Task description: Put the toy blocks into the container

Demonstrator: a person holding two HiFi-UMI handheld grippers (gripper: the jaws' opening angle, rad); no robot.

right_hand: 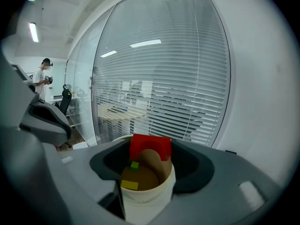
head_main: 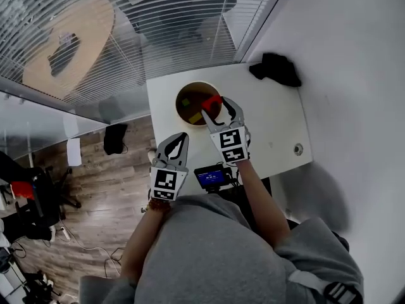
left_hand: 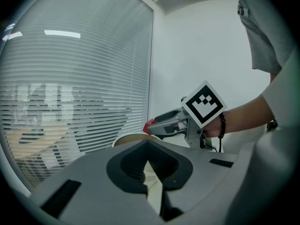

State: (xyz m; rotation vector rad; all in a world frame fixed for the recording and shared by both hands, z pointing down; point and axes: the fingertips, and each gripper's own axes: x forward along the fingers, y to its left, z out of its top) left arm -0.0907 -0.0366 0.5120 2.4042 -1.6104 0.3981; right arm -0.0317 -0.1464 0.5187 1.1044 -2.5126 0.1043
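A round cream container stands at the back left of the white table. Inside it lie a yellow block and a small green block. My right gripper hangs over the container's right rim, shut on a red block. In the right gripper view the red block sits between the jaw tips, above the container, the yellow block and the green block. My left gripper is shut and empty near the table's front left; its view shows the container rim and the right gripper.
A black bundle lies at the table's back right corner, and a small round object sits near its right edge. A small lit screen is at the front edge. Glass with blinds runs behind; a person stands far off.
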